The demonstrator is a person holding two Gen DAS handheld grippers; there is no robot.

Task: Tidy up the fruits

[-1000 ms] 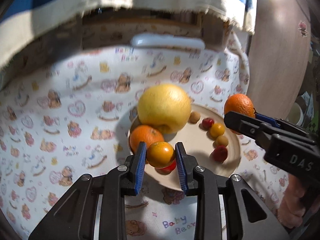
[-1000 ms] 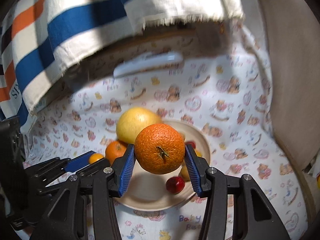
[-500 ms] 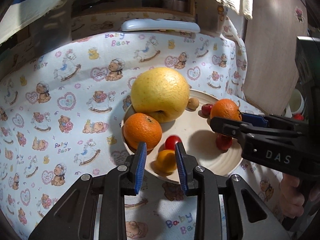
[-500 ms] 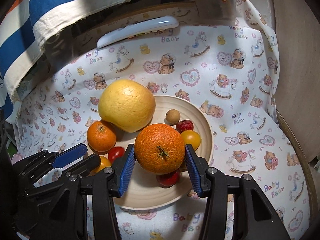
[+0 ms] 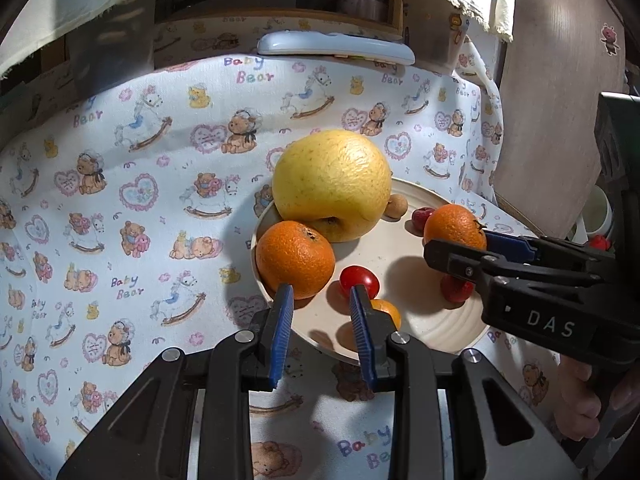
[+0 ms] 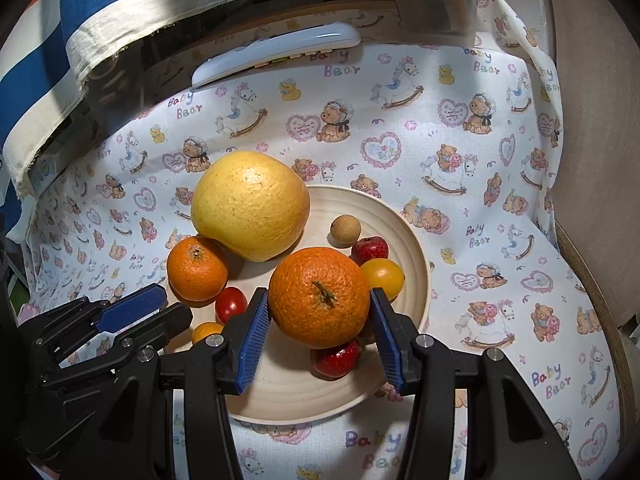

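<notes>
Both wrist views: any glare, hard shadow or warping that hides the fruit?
Left wrist: fisheye bends the edges; dark shadow on the plate under the right gripper; fruit stays sharp. Right wrist: glare spot on the pomelo, corners dark.

Bright, sharp fisheye views; hard shadows, dark curved corners.

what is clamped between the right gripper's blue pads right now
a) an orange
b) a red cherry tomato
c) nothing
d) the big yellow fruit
a: the orange sits between the blue pads of the right gripper, both pressing its sides, held over the plate.
</notes>
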